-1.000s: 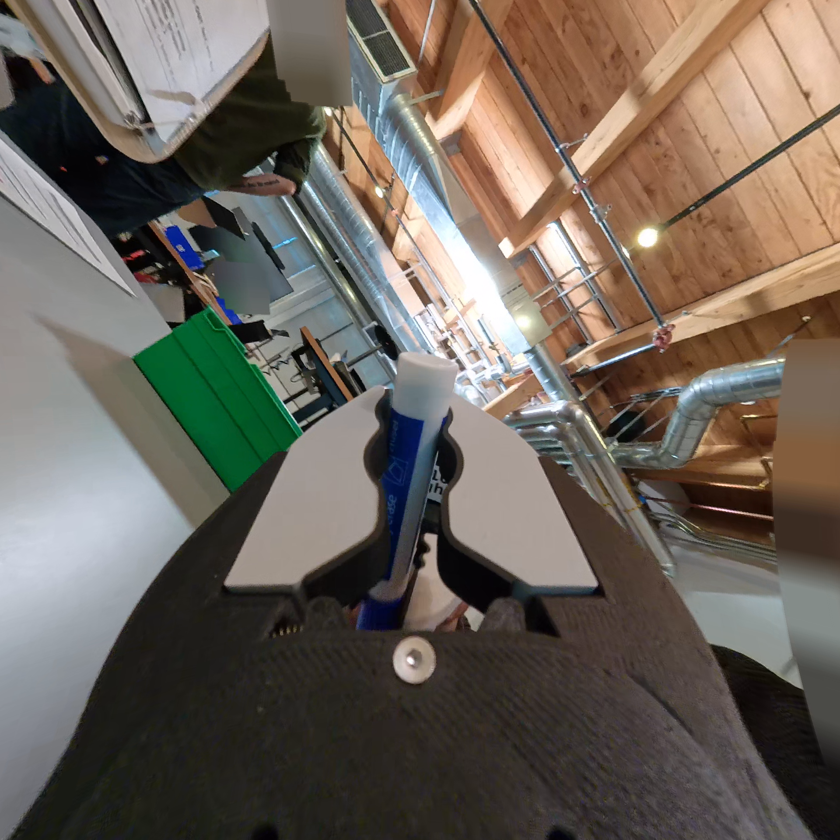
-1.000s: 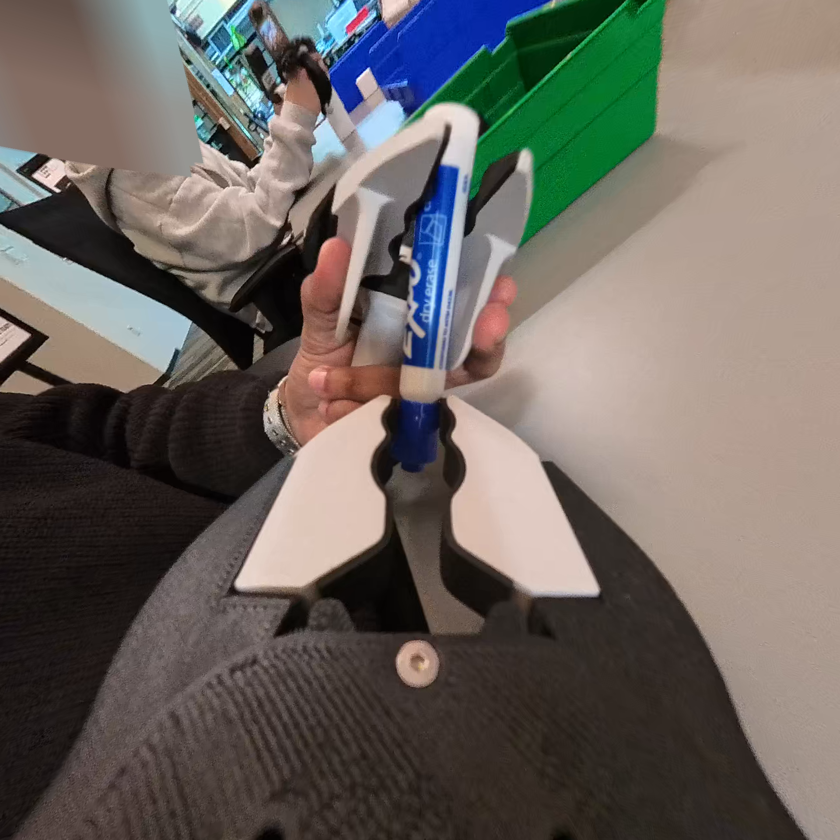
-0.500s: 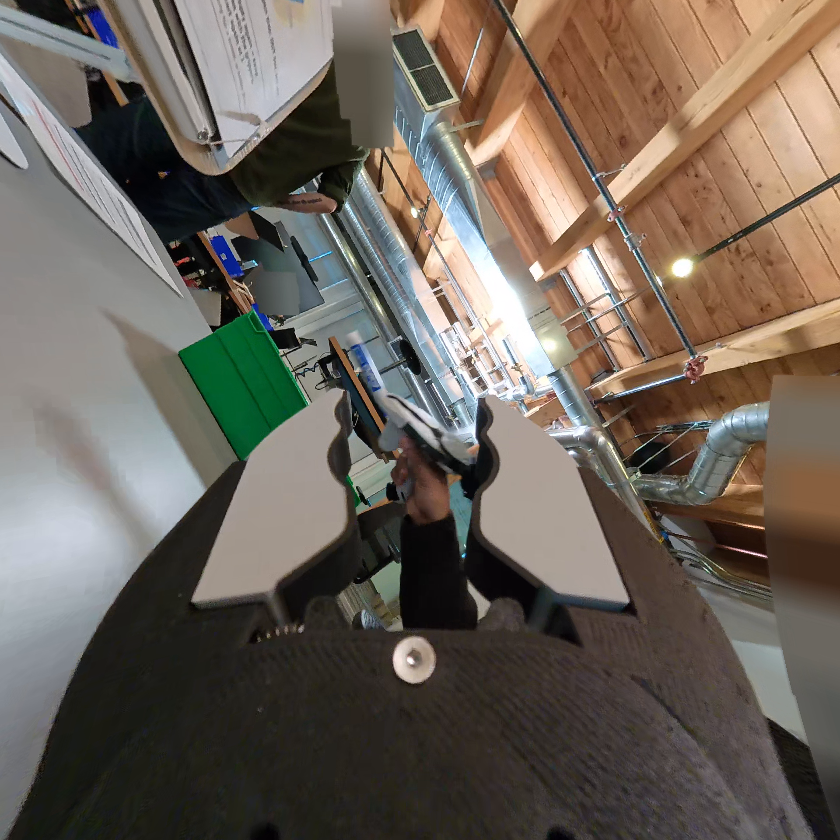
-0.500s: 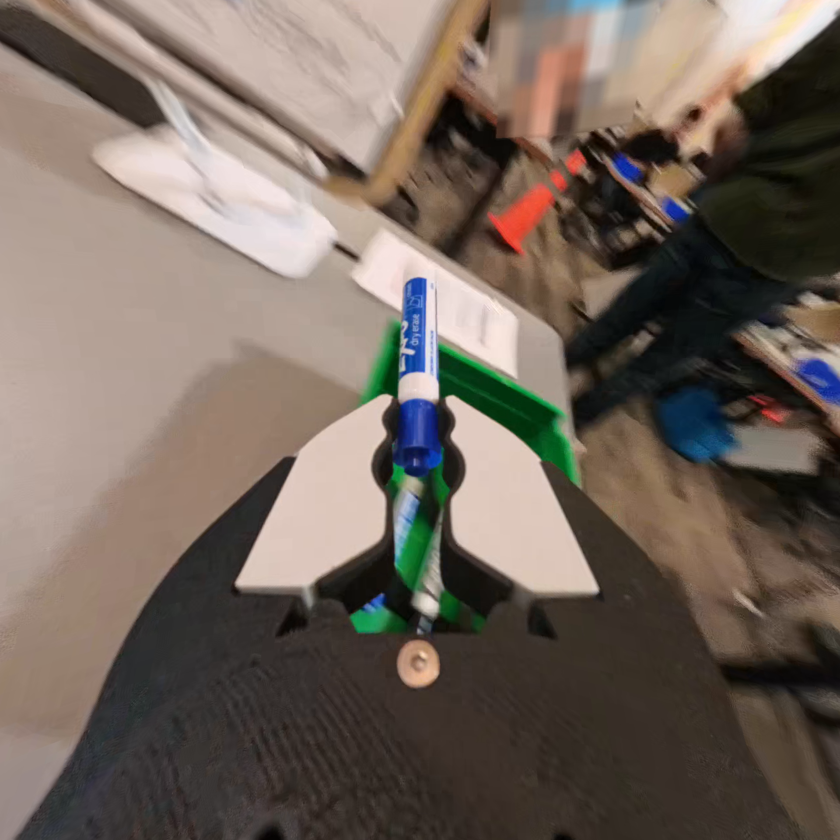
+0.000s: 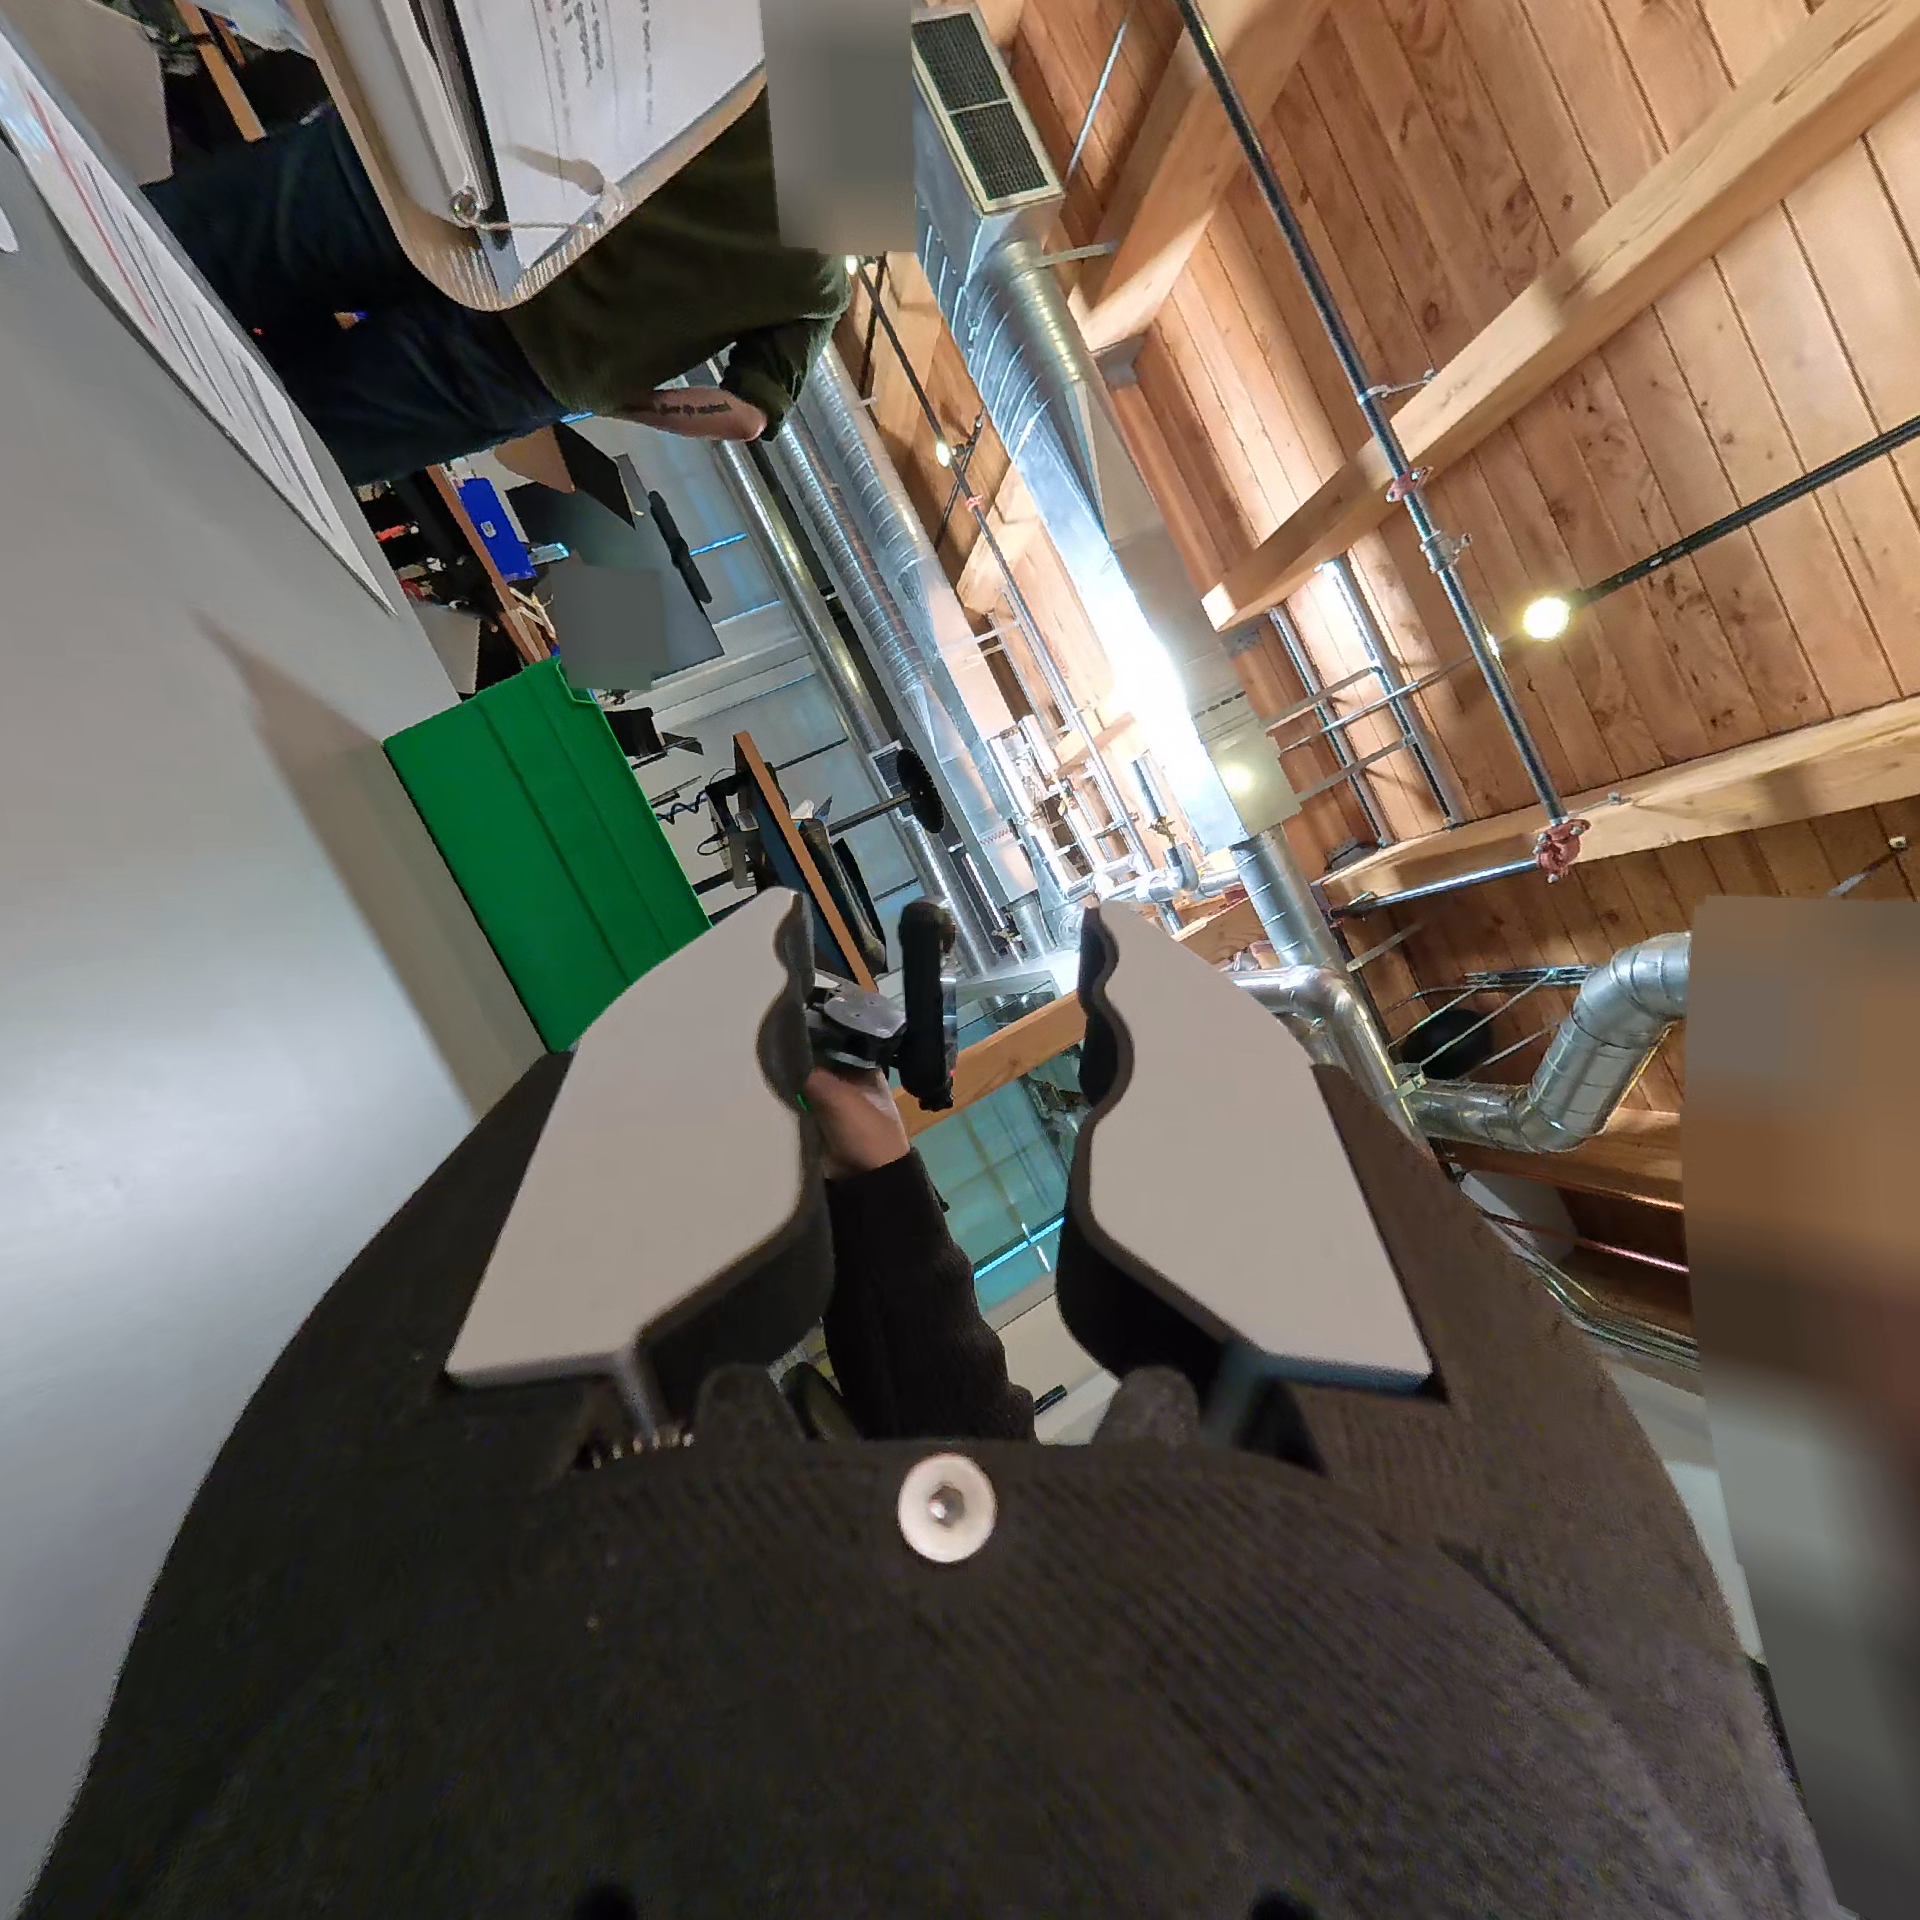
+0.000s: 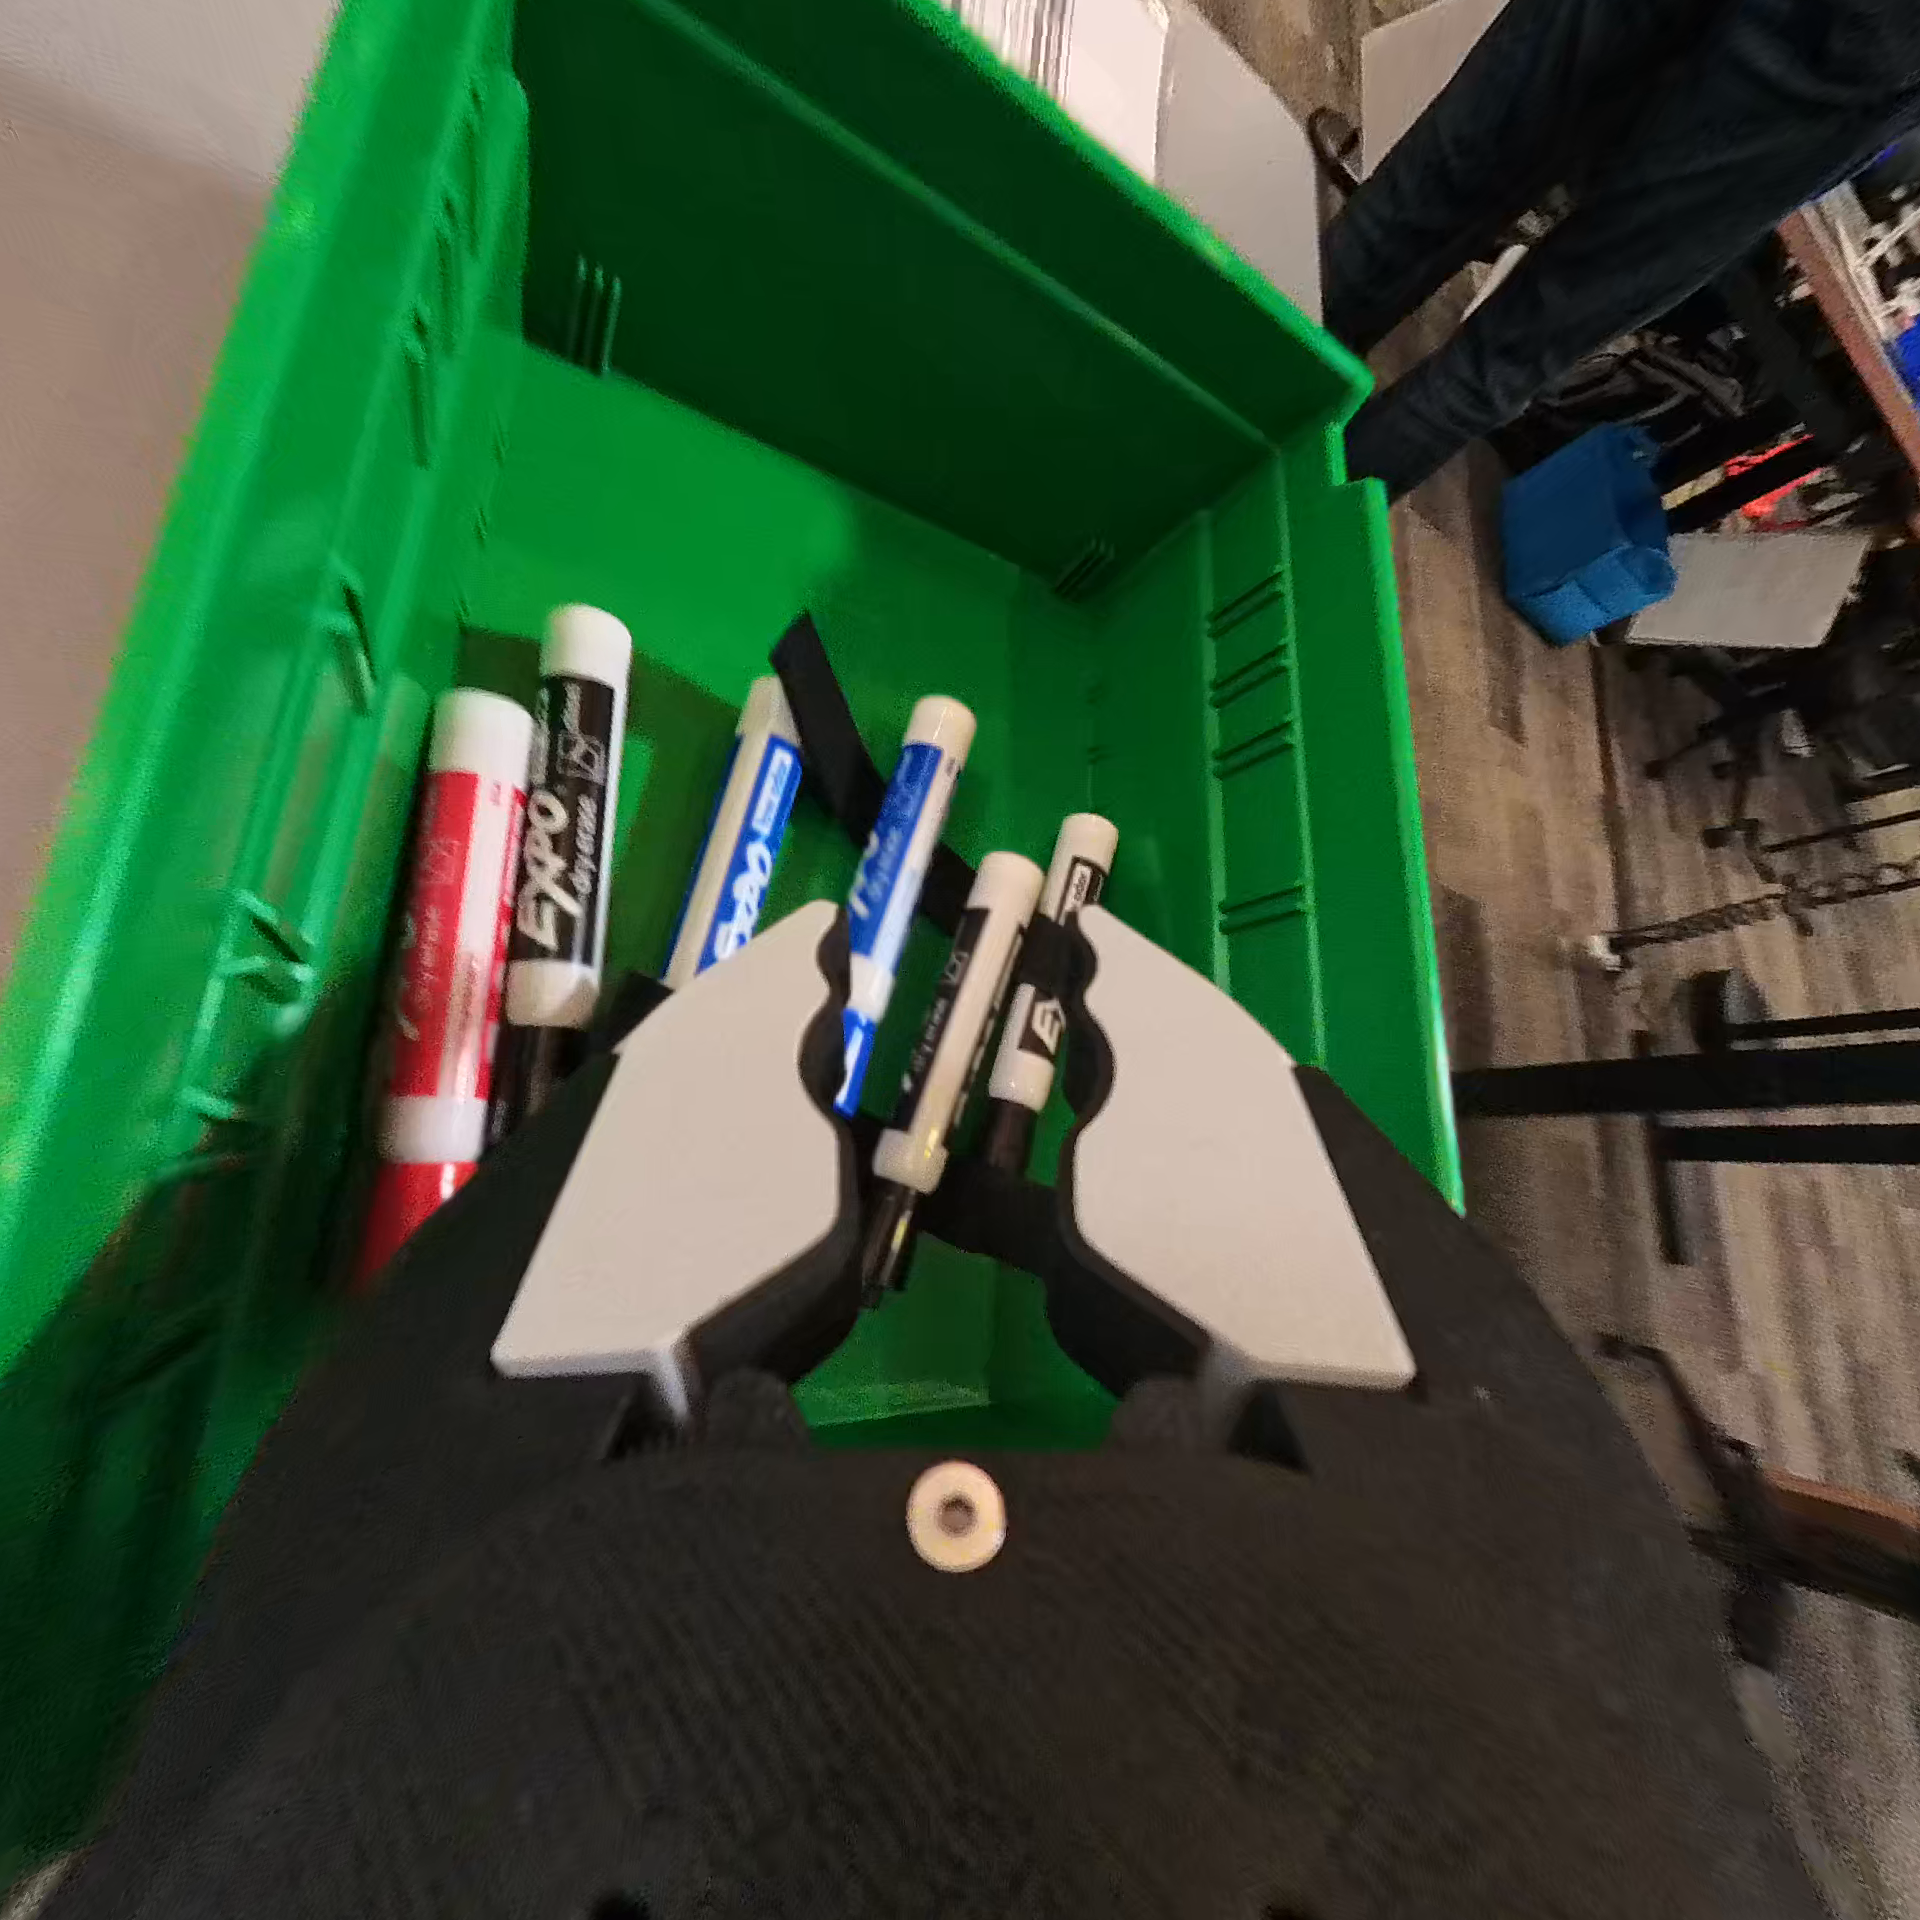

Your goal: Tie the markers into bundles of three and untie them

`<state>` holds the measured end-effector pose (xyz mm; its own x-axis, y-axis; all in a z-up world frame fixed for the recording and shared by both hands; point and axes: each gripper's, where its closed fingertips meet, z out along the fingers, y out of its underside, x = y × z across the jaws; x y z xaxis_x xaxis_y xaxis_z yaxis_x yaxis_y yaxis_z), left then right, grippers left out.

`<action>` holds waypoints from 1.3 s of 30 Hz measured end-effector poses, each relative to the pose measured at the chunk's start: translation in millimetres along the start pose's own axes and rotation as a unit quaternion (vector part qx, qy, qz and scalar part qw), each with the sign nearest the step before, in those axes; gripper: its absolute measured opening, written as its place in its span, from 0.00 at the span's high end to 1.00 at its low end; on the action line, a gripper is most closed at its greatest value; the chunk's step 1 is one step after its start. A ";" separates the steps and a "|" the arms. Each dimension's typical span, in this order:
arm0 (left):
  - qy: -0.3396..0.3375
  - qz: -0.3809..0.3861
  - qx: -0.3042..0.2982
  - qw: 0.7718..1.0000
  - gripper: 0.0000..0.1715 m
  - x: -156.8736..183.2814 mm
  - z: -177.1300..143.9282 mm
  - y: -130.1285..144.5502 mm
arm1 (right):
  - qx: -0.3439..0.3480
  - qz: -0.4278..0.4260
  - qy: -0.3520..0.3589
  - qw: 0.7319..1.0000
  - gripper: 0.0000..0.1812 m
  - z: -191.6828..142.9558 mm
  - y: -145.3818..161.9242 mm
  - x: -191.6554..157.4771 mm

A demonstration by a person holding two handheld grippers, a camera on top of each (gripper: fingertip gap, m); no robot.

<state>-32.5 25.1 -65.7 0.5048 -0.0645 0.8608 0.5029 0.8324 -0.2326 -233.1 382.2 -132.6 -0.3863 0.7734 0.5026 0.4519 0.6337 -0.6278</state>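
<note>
1. The right hand-held gripper (image 6: 956,971), flat grey fingers on a ribbed black body, gapes wide and empty above a green plastic bin (image 6: 1320,727).
2. Cylindrical markers (image 6: 566,821) lie loose in the bin, directly below its fingers.
3. The left hand-held gripper (image 5: 940,966) is spread wide, empty, tilted toward the plank ceiling (image 5: 1558,312); the bin stands on the grey worktop (image 5: 156,935).

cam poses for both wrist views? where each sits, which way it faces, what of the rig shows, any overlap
Left wrist view: on the left gripper, tilted up along its open, empty fingers at the wooden ceiling and ducts; a hand and dark sleeve show between the fingers.
Right wrist view: on the right gripper, looking down along its open fingers into the green bin of markers; only the gripper shows.
Shared: the green bin on the grey table.
</note>
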 end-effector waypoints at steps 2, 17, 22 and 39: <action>0.003 0.000 0.002 1.000 0.71 2.3 -0.4 -1.3 | 0.034 0.047 -0.022 0.998 0.77 -12.8 -14.7 4.8; 0.019 0.097 -0.061 0.993 0.72 29.7 10.7 21.4 | 0.283 0.140 -0.414 0.854 0.67 -186.5 -150.8 -210.8; -0.004 0.183 -0.072 0.980 0.72 38.1 9.9 17.8 | 0.169 0.020 -0.473 0.864 0.80 -168.3 -96.8 -325.4; -0.426 0.432 0.148 0.781 0.68 85.8 -127.8 -206.2 | 0.131 0.028 -0.573 0.809 0.77 -180.1 -69.7 -336.3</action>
<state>-3.2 -222.4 -1.7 -0.1481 0.8770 0.4571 -0.0145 0.4603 -0.8877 10.1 80.7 -150.8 -0.9306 0.1840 -0.3163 0.3659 0.4578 -0.8103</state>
